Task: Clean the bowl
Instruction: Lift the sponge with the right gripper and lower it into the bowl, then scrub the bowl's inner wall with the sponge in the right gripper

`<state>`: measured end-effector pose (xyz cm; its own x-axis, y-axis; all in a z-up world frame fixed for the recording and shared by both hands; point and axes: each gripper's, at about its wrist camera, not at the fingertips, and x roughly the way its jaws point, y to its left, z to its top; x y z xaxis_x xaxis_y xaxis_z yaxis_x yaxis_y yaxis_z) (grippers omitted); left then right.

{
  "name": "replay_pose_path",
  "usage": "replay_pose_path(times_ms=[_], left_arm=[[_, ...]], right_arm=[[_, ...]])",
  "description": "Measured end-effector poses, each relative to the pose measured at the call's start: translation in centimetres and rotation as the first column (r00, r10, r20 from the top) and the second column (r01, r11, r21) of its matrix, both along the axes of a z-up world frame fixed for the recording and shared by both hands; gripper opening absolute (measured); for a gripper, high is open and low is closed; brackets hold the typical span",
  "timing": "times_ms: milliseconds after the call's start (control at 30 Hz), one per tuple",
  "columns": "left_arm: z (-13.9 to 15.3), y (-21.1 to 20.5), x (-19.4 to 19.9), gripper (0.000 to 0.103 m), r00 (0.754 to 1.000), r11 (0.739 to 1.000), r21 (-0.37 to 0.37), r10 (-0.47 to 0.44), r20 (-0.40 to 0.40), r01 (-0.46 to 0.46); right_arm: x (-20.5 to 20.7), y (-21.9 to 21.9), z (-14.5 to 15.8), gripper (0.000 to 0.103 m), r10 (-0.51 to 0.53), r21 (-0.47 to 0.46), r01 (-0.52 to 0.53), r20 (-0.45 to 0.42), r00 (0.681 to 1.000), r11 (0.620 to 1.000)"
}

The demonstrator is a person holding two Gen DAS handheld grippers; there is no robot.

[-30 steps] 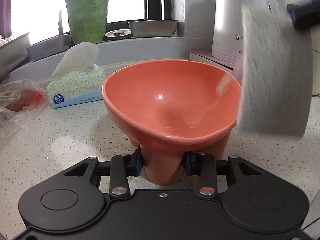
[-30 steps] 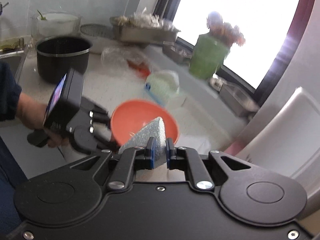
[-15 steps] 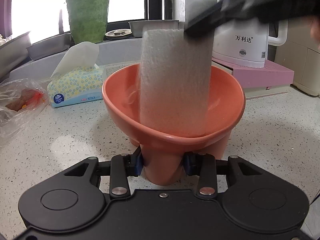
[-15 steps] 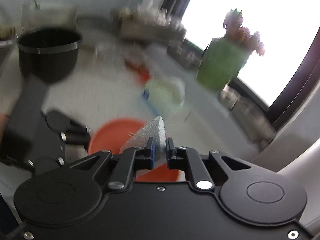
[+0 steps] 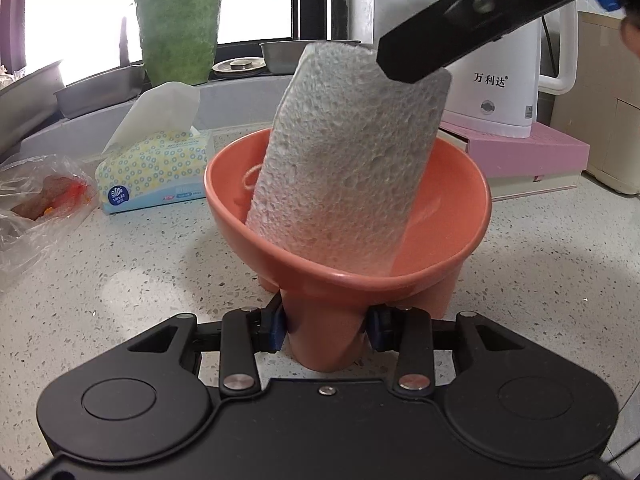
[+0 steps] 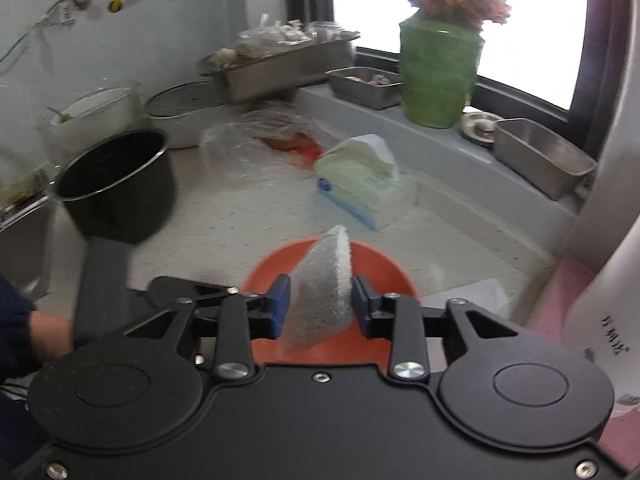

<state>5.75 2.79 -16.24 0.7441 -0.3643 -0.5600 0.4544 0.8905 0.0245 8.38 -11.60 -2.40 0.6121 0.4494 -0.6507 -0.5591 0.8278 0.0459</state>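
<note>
An orange footed bowl (image 5: 448, 216) stands on the speckled counter. My left gripper (image 5: 326, 326) is shut on one of the bowl's legs at its near side. My right gripper (image 6: 320, 306) is shut on a grey-white sponge (image 6: 322, 292). In the left wrist view the sponge (image 5: 344, 168) stands tilted inside the bowl with its lower end against the inner wall, and the right gripper's black finger (image 5: 460, 28) comes in from the upper right. In the right wrist view the bowl (image 6: 384, 276) lies right under the sponge.
A tissue box (image 5: 154, 168) and a plastic bag (image 5: 40, 204) lie left of the bowl. A green vase (image 5: 178, 28) and steel trays (image 5: 96, 88) sit on the sill. A white kettle (image 5: 504, 76) on a pink box (image 5: 532, 160) stands right. A black pot (image 6: 116, 184) is far left.
The right gripper brought the sponge from beside the bowl's right rim into the bowl and pushed it deeper, tilted. The left gripper and the bowl stayed still.
</note>
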Motion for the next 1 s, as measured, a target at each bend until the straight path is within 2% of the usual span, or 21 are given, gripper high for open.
replay_pose_path(times_ms=[33,267,400,433,467,500,600,900,1000], left_arm=[[0.0,0.0,0.0,0.039,1.000,1.000,0.000,0.000,0.000,0.000],[0.0,0.0,0.1,0.039,1.000,1.000,-0.002,0.001,-0.001,-0.001],[0.0,0.0,0.1,0.039,1.000,1.000,-0.003,0.002,-0.001,-0.002],[0.0,-0.1,0.0,0.039,1.000,1.000,-0.003,0.004,-0.001,-0.004],[0.0,-0.4,-0.2,0.039,1.000,1.000,-0.002,0.010,-0.002,-0.010],[0.0,-0.6,-0.3,0.039,1.000,1.000,-0.001,0.014,-0.002,-0.014],[0.0,-0.6,-0.4,0.039,1.000,1.000,0.000,0.014,-0.001,-0.014],[0.0,-0.5,-0.3,0.039,1.000,1.000,0.003,0.011,0.000,-0.011],[-0.1,-0.6,-0.3,0.038,1.000,1.000,0.008,0.012,0.004,-0.012]], right_arm=[[-0.1,0.3,0.0,0.060,0.006,-0.006,-0.006,-0.001,1.000,1.000],[-0.4,2.6,-1.5,0.059,0.001,0.009,-0.001,-0.027,1.000,1.000],[0.4,2.9,-1.9,0.059,-0.071,0.002,0.071,-0.026,0.997,0.997],[0.8,2.9,-2.0,0.051,-0.103,0.001,0.103,-0.028,0.994,0.995],[1.1,2.8,-2.0,0.016,-0.133,0.013,0.134,-0.027,0.991,0.991],[1.4,2.6,-2.1,0.012,-0.164,0.025,0.164,-0.026,0.986,0.986],[1.4,2.4,-2.1,0.011,-0.181,0.074,0.183,-0.029,0.983,0.980],[-0.7,4.6,-2.6,0.012,-0.086,-0.081,0.093,0.084,0.993,0.992],[-0.2,5.3,-2.2,0.011,-0.072,-0.113,0.080,0.075,0.995,0.990]])
